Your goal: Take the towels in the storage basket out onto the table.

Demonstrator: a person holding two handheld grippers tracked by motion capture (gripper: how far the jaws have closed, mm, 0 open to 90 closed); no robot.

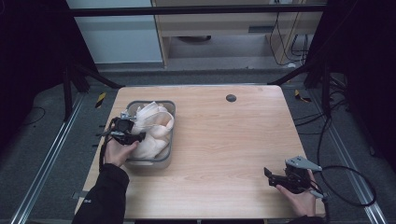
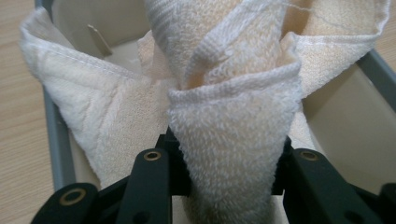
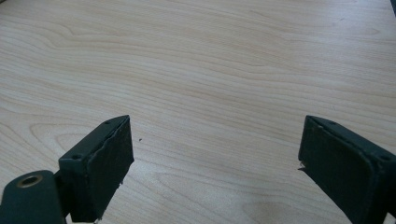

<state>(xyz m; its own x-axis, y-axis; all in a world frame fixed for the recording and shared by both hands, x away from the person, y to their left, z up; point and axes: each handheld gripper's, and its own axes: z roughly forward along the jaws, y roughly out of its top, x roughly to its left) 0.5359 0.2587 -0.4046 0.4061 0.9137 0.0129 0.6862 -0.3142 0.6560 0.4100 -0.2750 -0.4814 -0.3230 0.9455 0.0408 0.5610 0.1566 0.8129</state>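
A cream towel (image 1: 154, 128) is bunched up in a grey plastic basket (image 1: 171, 140) at the table's left. My left gripper (image 1: 133, 133) is at the basket's left rim, shut on a fold of the towel (image 2: 231, 154), which rises between its jaws. The basket's grey wall (image 2: 56, 140) and pale inner side show behind the cloth. Near the table's front right corner my right gripper (image 1: 273, 176) is held low over bare wood, open, with nothing between its fingers (image 3: 100, 168).
The wooden table (image 1: 224, 140) has a small dark round hole cover (image 1: 230, 98) near its back edge. A black cable (image 1: 348, 184) loops off the right gripper past the table's right edge. Black frame legs stand at both back corners.
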